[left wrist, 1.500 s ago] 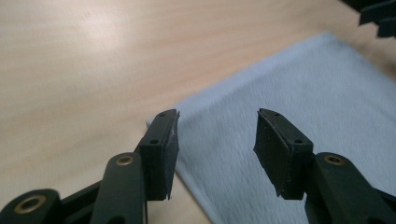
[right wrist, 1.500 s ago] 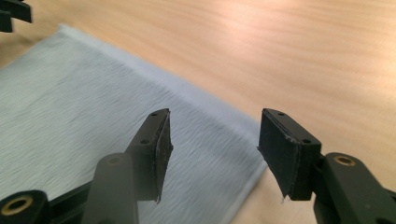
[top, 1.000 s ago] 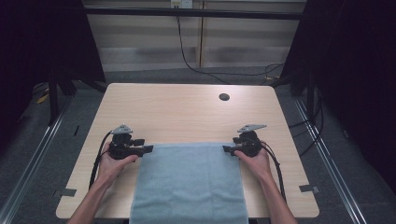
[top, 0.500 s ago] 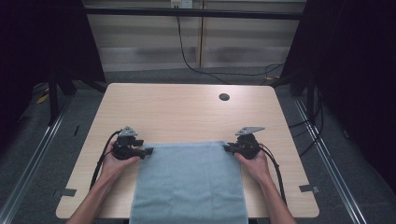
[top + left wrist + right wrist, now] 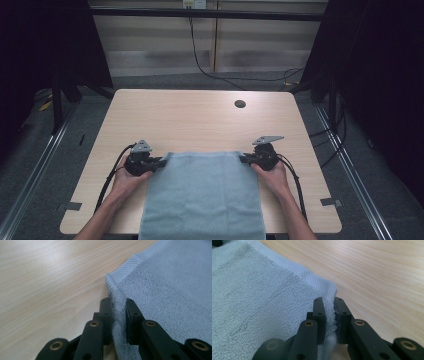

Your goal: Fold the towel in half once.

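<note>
The left gripper (image 5: 161, 162) is clamped on the far left corner of a light blue towel (image 5: 205, 195); its jaws have just been closing, and the left gripper view shows the terry edge (image 5: 117, 312) pinched upright between the two black jaws, standing up in a thin ridge. The right gripper (image 5: 245, 159) is likewise closed tight on the far right corner, and the right gripper view shows the looped pile and hemmed border (image 5: 330, 307) squeezed between its jaws. Each gripper is held in one of the person's hands, with forearms coming in from the near side and cables trailing back beside them. The towel lies flat on a pale wooden table (image 5: 200, 120), its far edge stretched straight between the two grippers and its near end hanging over the table's front edge. A small dark round grommet (image 5: 240, 104) sits well apart, toward the table's far right. This looks like the grasping step at the start of a fold or a repositioning: both corners are secured but not yet lifted. The next move likely calls for raising both corners together, evenly and at matching height, keeping the edge taut so the cloth neither sags nor slips from the thin pinch.
</note>
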The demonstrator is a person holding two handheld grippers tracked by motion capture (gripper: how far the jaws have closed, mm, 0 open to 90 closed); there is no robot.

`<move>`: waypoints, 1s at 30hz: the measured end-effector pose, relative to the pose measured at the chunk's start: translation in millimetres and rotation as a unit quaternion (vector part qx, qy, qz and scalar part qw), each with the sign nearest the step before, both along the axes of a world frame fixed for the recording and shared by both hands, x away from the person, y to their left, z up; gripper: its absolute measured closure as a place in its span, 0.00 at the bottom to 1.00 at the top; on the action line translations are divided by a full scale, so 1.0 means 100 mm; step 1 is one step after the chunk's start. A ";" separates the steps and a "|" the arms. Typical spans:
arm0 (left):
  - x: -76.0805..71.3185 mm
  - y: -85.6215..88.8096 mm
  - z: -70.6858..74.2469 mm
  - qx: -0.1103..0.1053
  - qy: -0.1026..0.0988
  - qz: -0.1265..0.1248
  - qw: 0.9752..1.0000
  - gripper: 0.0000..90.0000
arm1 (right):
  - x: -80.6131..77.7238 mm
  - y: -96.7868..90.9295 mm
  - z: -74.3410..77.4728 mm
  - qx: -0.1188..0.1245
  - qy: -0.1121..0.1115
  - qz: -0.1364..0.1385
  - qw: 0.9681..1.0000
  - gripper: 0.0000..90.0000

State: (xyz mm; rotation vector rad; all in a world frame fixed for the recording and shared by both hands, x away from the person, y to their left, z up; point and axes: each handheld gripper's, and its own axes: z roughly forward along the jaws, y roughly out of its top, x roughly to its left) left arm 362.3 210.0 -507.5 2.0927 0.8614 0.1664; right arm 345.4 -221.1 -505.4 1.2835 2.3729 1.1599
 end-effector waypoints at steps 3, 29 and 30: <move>0.04 0.08 0.10 -0.040 0.005 0.007 0.999 0.88 | 0.00 -0.04 0.09 0.029 -0.008 -0.003 1.000 0.92; 0.68 0.18 1.47 -0.129 -0.087 0.048 0.987 0.88 | 0.61 -0.17 1.61 0.088 -0.121 -0.017 0.989 0.93; 0.70 0.17 1.54 -0.130 -0.092 0.050 0.986 0.88 | 0.63 -0.17 1.66 0.088 -0.124 -0.019 0.988 0.94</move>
